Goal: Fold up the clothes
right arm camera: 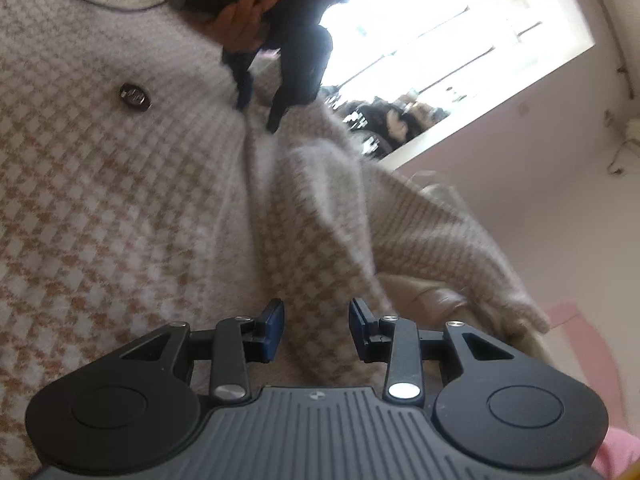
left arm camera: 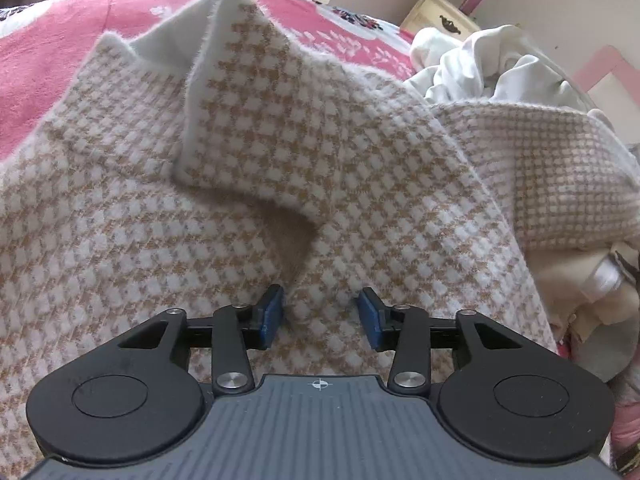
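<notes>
A pink patterned blanket (left arm camera: 56, 52) fills the upper left of the left wrist view and serves as the folding surface, soft and wide enough to lay a garment flat. Spread over it, taking up most of both views, is the houndstooth jacket (left arm camera: 132, 216), tan and white, front side up; its lapel (left arm camera: 248, 120) rises to a point at the top centre of the left view and one panel overlaps the other below it, leaving a shadowed pocket in mid-frame, which suggests the front has not yet been smoothed shut. A sleeve or side panel (left arm camera: 560, 168) trails off to the right of that view over a heap of white clothes (left arm camera: 492, 68) in the upper right, probably the pile waiting its turn. A cream drawer unit (left arm camera: 440, 12) stands behind it. The left gripper (left arm camera: 322, 316) sits low in the centre with its jaws released, cloth lying between the blue pads but not pinched, likely poised to take the front edge. The right gripper (right arm camera: 316, 328) is likewise apart over a raised ridge of fabric in a blurred view, so a light contact cannot be ruled out. A dark button (right arm camera: 135, 97) shows in the upper left of the right view.
</notes>
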`<state>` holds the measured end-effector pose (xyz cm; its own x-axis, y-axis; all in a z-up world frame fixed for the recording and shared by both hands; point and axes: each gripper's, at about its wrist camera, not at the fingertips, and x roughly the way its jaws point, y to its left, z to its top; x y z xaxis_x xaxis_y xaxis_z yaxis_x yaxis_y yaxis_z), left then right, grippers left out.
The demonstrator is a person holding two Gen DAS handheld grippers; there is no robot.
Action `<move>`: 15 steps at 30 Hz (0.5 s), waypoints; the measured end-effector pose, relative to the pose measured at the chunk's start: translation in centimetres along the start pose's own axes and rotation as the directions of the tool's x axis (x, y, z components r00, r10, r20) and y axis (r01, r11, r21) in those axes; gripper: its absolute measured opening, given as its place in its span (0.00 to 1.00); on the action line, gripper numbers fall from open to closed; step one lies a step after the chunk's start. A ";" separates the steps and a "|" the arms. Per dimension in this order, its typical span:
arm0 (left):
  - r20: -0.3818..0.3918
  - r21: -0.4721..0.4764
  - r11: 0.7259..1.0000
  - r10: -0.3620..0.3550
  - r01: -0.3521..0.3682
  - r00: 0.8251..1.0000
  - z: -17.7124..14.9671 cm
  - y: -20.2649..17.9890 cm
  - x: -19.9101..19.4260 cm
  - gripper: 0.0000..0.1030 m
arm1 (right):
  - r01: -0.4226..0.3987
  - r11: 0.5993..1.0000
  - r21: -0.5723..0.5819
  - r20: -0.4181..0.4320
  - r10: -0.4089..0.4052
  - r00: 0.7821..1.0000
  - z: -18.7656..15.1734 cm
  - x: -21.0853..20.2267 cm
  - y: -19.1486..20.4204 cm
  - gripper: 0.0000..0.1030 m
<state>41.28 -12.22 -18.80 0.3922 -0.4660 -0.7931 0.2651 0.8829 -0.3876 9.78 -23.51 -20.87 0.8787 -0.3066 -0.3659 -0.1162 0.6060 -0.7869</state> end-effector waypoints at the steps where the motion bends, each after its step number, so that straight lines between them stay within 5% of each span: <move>1: 0.005 0.002 1.000 -0.002 0.002 1.000 -0.1 -0.1 0.1 0.44 | 0.020 1.000 -0.002 0.001 -0.020 1.000 -0.1 -0.1 -0.1 0.39; 5: 0.040 0.023 0.998 0.053 -0.053 0.998 -0.7 -1.0 0.1 0.39 | 0.033 0.999 -0.003 -0.022 -0.033 0.999 -0.7 0.1 -0.1 0.49; 7: 0.049 0.022 0.994 0.104 -0.105 0.993 -0.8 -1.5 0.0 0.20 | 0.027 0.999 -0.018 -0.025 -0.027 0.999 -1.1 0.3 0.2 0.49; 9: 0.040 -0.011 0.995 0.098 -0.097 0.994 -0.5 -1.3 -0.4 0.10 | 0.025 0.999 -0.025 -0.013 -0.025 1.000 -1.3 0.1 0.3 0.49; 15: 0.016 -0.158 0.987 -0.020 0.022 1.000 2.1 -0.1 -3.8 0.08 | 0.061 0.997 -0.045 0.028 -0.060 0.998 -1.9 -1.1 0.3 0.52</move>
<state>41.66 -10.65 -14.77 0.4008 -0.4843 -0.7777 0.1316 0.8705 -0.4742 7.94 -24.36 -21.69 0.8968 -0.3216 -0.3039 -0.0831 0.5521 -0.8296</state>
